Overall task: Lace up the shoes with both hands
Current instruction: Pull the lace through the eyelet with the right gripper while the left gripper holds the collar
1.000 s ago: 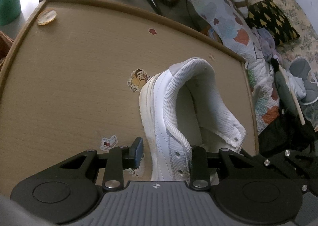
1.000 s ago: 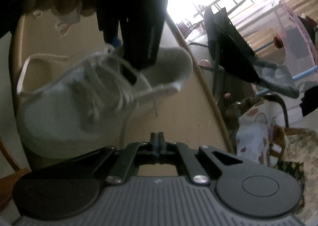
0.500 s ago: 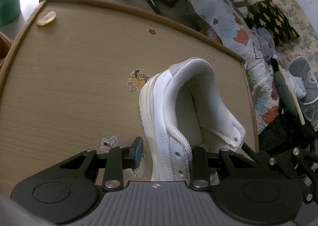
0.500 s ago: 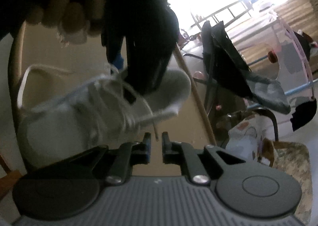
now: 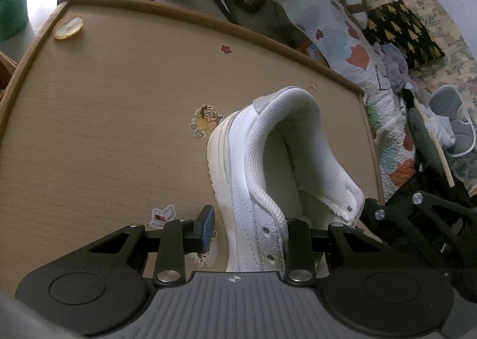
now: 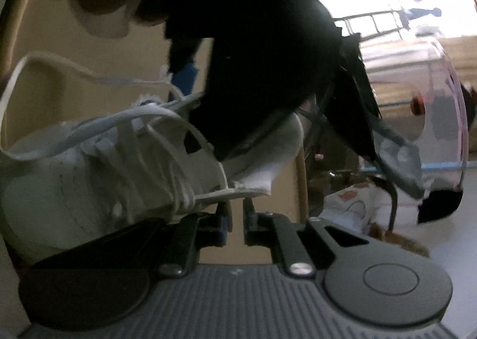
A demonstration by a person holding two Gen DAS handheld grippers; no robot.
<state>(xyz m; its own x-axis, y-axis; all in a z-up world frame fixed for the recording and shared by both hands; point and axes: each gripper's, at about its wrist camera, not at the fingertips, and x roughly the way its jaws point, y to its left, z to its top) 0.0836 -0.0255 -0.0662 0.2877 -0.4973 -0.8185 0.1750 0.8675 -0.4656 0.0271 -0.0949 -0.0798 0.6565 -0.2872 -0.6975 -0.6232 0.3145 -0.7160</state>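
Note:
A white shoe (image 5: pixel 268 160) stands on the wooden tray table (image 5: pixel 104 130), heel toward the far edge. My left gripper (image 5: pixel 253 219) straddles its near side wall by the eyelets, one blue pad (image 5: pixel 207 224) outside the sole, the other finger inside, holding it. In the right wrist view the shoe (image 6: pixel 74 184) fills the left, white laces (image 6: pixel 155 136) crossing loosely over it. My right gripper (image 6: pixel 236 217) sits just below a lace end (image 6: pixel 238 193); its jaws stand a narrow gap apart with nothing pressed between them. The dark left gripper body (image 6: pixel 253 56) hides the shoe's opening.
A raised rim (image 5: pixel 208 21) runs along the table's far edge. Stickers (image 5: pixel 205 123) and a round yellowish disc (image 5: pixel 68 27) lie on it. A patterned quilt (image 5: pixel 342 41), cushion and slipper lie beyond on the right. The right gripper's black linkage (image 5: pixel 417 217) is beside the shoe. A person's fingers (image 6: pixel 98 2) show above.
My right gripper went from shut to a narrow gap, rolled, and came lower and closer to the shoe's laces. The left gripper and the shoe have stayed still.

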